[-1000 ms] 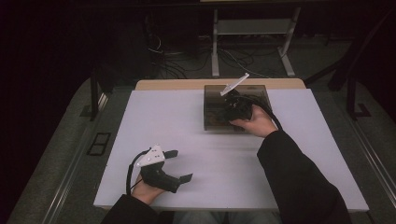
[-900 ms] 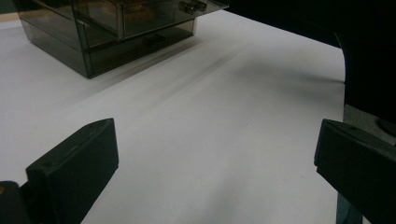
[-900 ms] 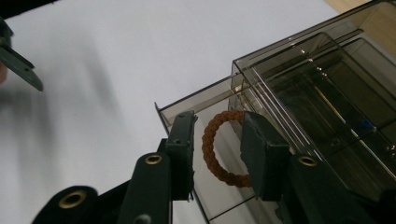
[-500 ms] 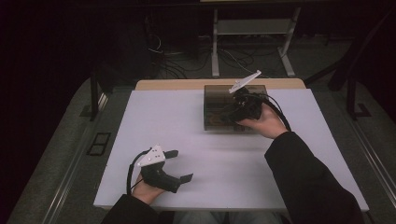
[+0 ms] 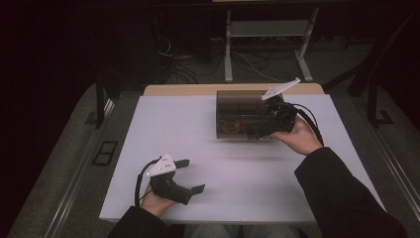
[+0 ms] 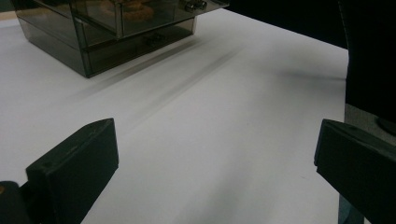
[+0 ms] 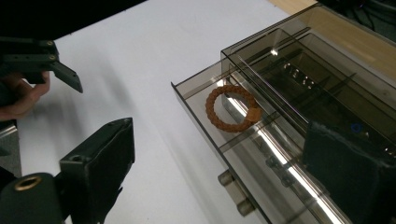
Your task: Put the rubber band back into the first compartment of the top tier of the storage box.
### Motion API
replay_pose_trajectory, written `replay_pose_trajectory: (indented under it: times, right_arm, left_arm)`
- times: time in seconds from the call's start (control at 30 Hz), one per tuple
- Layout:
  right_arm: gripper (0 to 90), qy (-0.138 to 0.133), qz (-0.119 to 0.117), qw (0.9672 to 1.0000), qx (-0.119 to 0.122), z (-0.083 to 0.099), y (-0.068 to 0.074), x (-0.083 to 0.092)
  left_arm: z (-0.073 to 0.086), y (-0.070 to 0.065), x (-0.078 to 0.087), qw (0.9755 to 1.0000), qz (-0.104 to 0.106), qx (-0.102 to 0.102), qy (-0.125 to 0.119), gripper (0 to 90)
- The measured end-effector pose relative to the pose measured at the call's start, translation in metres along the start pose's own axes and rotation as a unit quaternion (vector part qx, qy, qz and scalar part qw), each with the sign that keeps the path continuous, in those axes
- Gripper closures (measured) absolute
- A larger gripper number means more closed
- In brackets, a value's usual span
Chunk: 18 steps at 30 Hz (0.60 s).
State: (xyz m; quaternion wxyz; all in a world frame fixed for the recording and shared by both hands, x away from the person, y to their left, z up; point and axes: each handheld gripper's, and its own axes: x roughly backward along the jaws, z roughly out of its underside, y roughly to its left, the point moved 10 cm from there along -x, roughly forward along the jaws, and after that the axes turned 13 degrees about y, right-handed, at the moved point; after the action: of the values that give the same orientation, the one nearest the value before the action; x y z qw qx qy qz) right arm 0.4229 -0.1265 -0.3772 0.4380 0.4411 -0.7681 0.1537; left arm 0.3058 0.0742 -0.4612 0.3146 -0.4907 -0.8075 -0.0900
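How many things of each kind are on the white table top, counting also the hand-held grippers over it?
Smoked clear drawer box: 1
Brown bead bracelet, lying in the pulled-out drawer: 1
Hand-held grippers, left and right: 2
Total: 4

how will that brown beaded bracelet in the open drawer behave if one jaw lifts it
The beaded bracelet would probably sag rather than keep its ring shape, being strung beads. It looks light and small. Lying flat on the drawer floor, it likely slides when nudged rather than rolls.
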Motion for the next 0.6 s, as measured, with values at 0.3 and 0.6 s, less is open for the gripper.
replay_pose_trajectory:
  times: [0.3, 0.6]
  right_arm:
    - [0.3, -0.014, -0.012, 0.9998, -0.011, 0.018, 0.002, 0.015]
    - [0.3, -0.020, -0.007, 0.9994, -0.027, 0.041, 0.003, 0.023]
  left_arm:
    - [0.000, 0.001, 0.000, 1.0000, -0.002, 0.002, 0.000, 0.0]
    - [0.000, 0.001, 0.000, 1.0000, -0.002, 0.002, -0.001, 0.0]
